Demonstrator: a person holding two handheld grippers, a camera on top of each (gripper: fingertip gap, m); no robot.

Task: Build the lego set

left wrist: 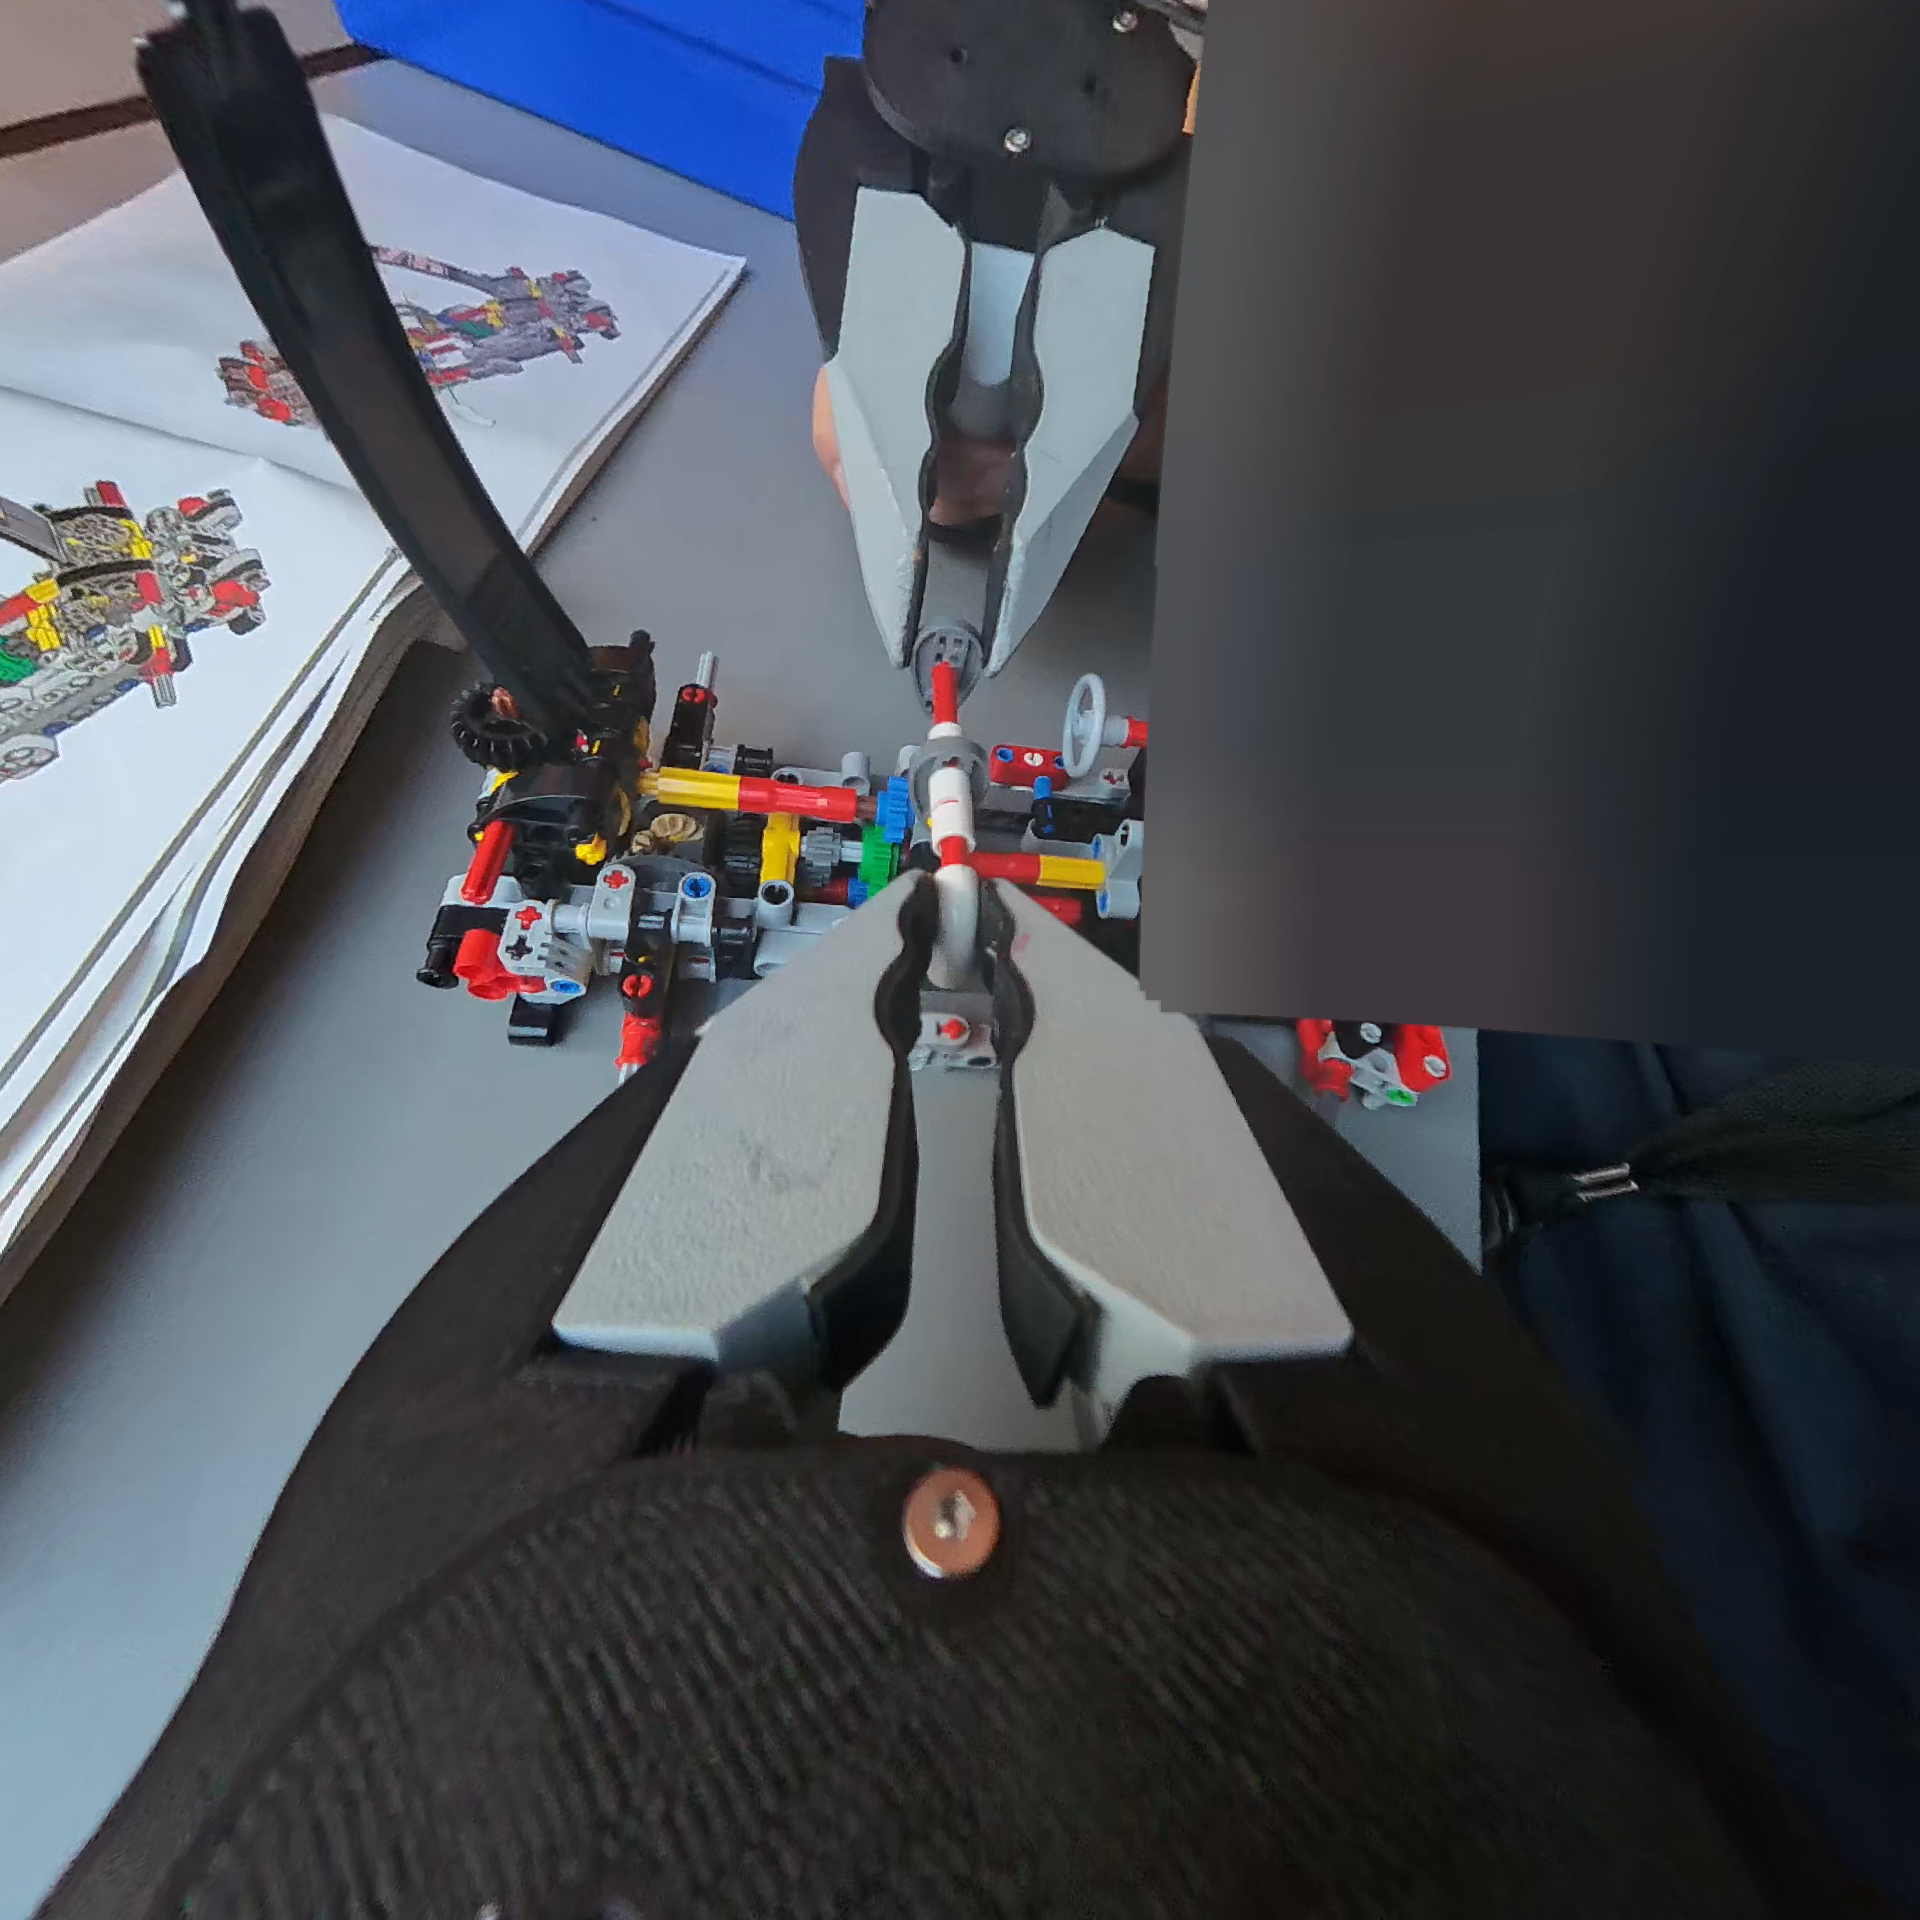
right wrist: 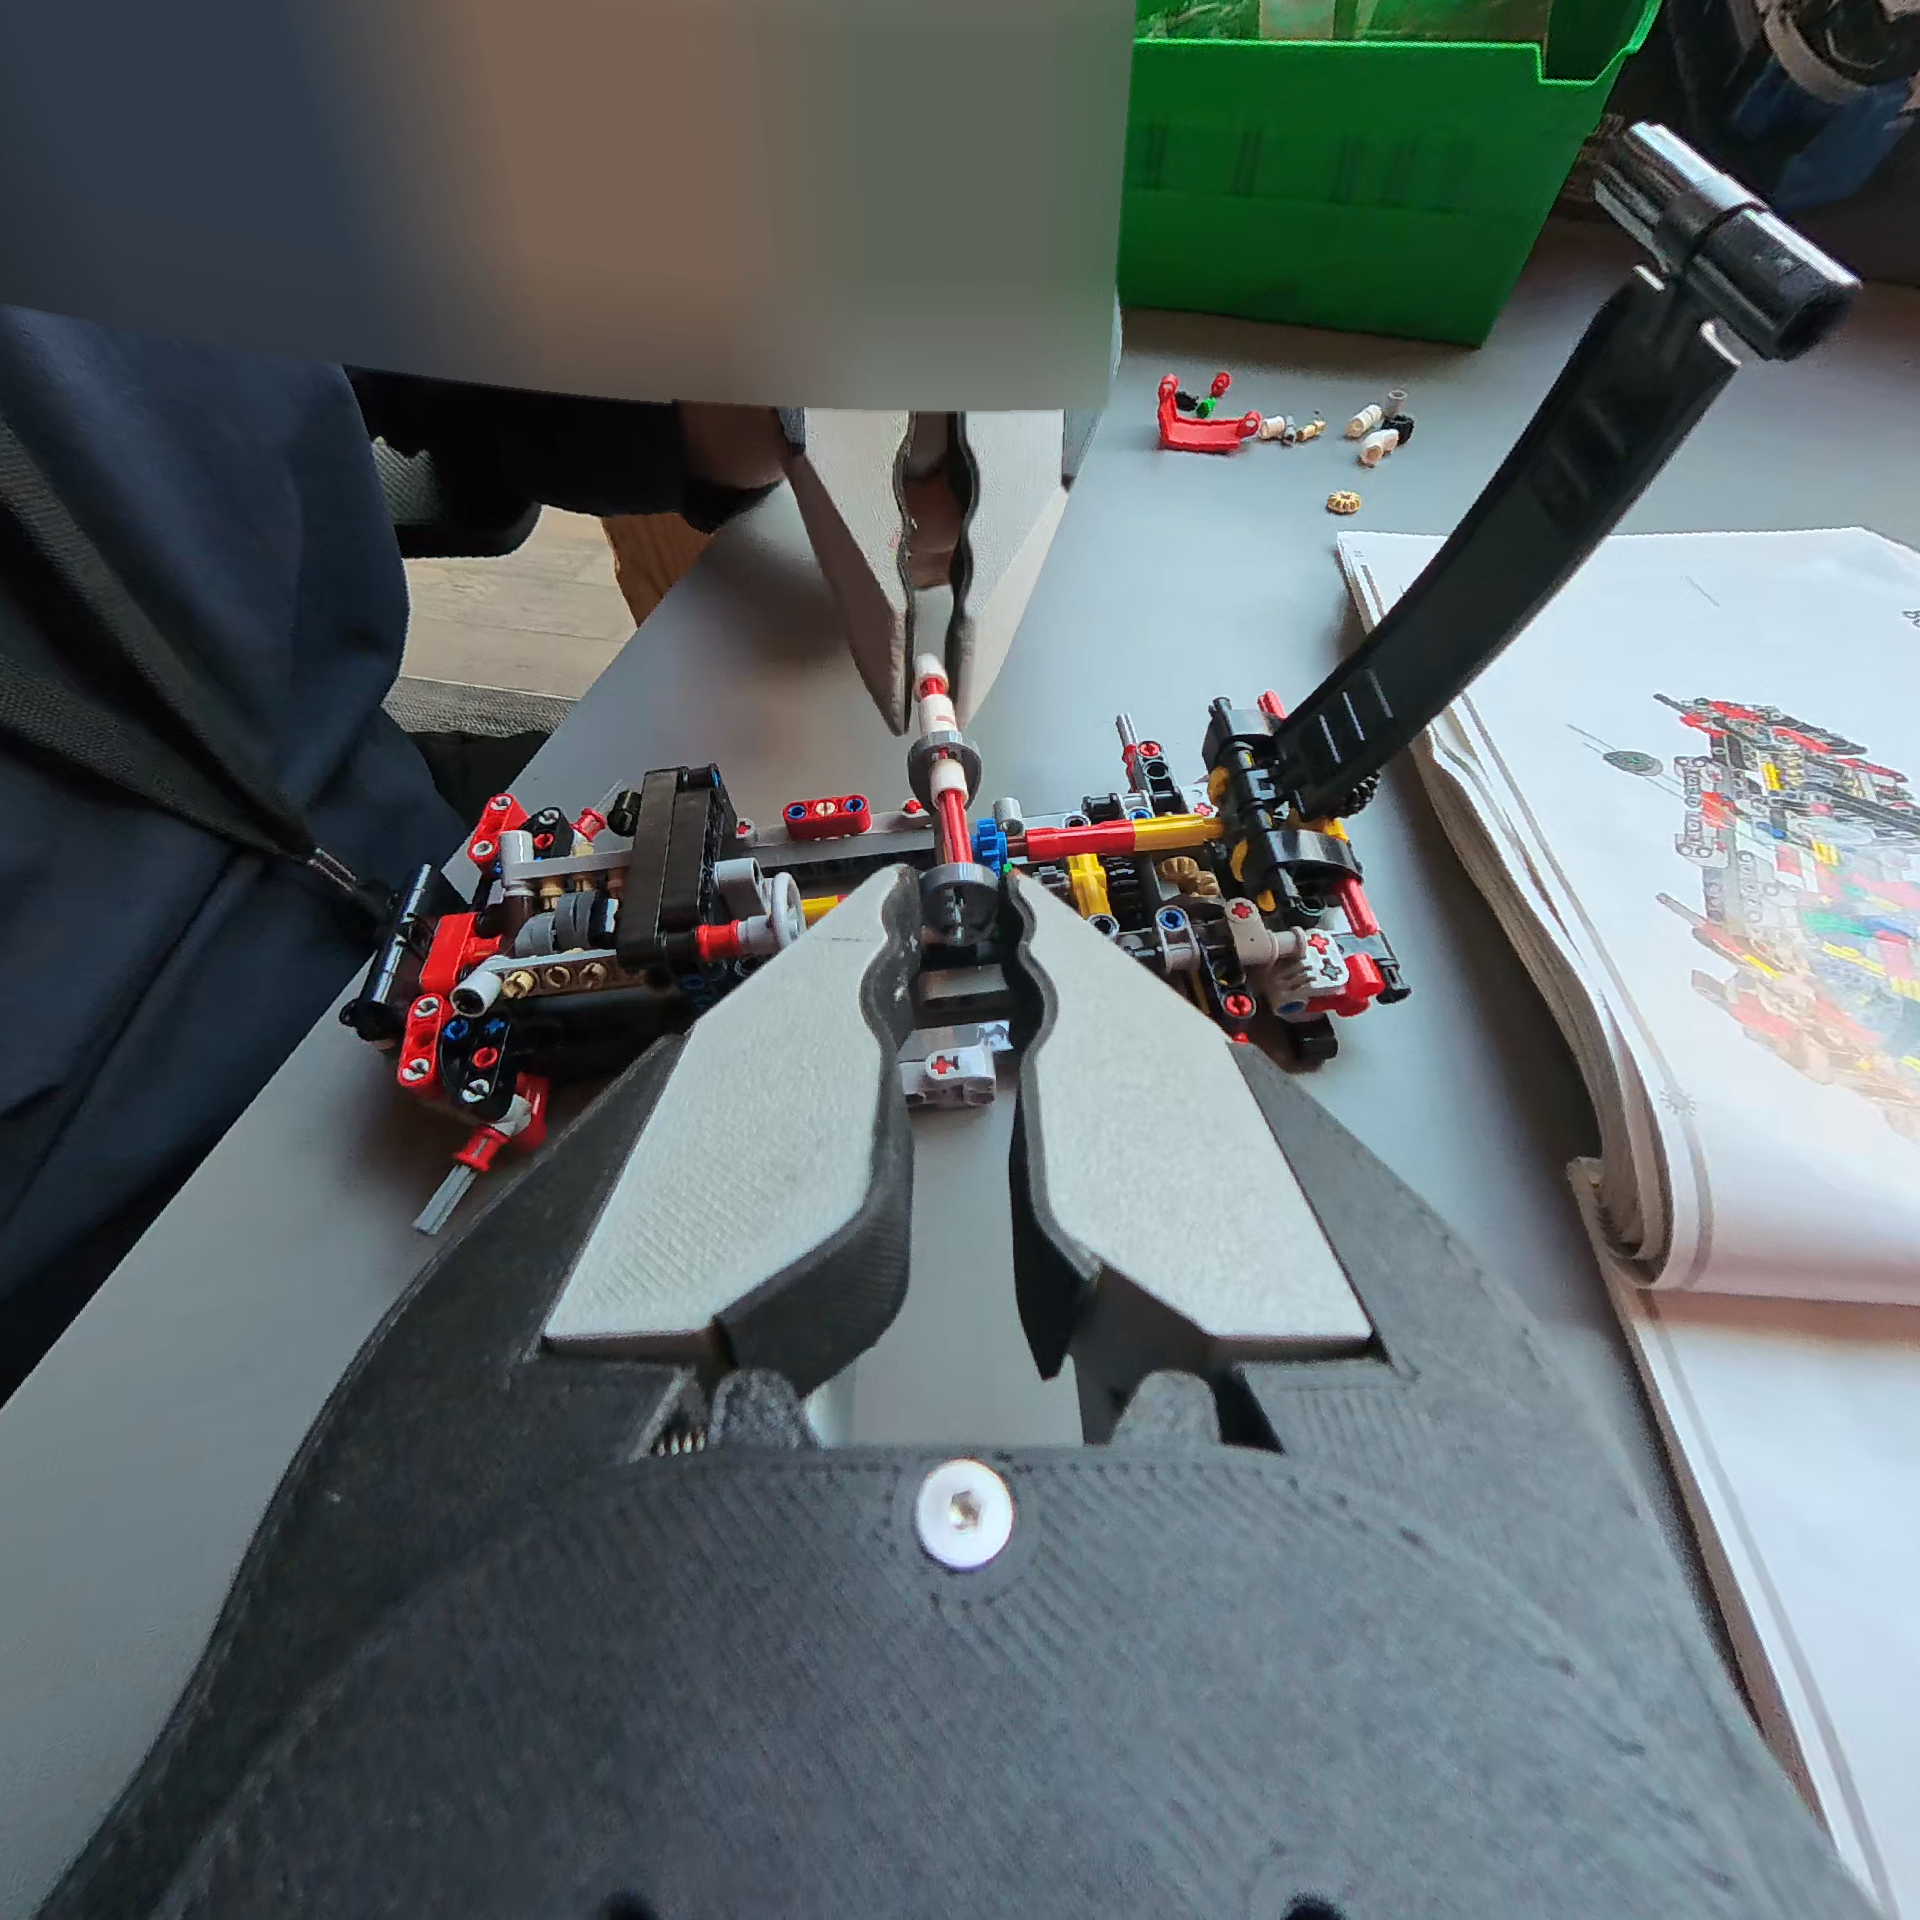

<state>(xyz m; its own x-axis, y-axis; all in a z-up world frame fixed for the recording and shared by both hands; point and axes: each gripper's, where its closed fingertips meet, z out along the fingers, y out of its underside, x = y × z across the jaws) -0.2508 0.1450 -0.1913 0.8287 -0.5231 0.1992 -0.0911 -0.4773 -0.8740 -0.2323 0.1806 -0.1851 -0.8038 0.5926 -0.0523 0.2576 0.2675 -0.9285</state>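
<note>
A red axle (left wrist: 944, 694) with white sleeves and a grey ring (left wrist: 945, 764) is held between both grippers, above a multicoloured Technic-style brick model (left wrist: 665, 862) on the grey table (left wrist: 312, 1143). My left gripper (left wrist: 956, 909) is shut on the white sleeve at the axle's near end. My right gripper (right wrist: 961, 899) is shut on the dark grey disc (right wrist: 961, 904) at the axle's other end. The right gripper also shows in the left wrist view (left wrist: 940, 660), and the left gripper in the right wrist view (right wrist: 928, 686). The model (right wrist: 1174, 894) lies just beyond the right fingertips.
A long black curved strip (left wrist: 364, 364) rises from the model's end. An open instruction booklet (left wrist: 156, 364) lies beside the model (right wrist: 1714, 935). A green bin (right wrist: 1330, 177) and loose small parts (right wrist: 1205, 421) are farther back. A blue box (left wrist: 623, 73) is behind. A person's dark clothing is at the table edge. About 5 cm separates my left fingertips from my right.
</note>
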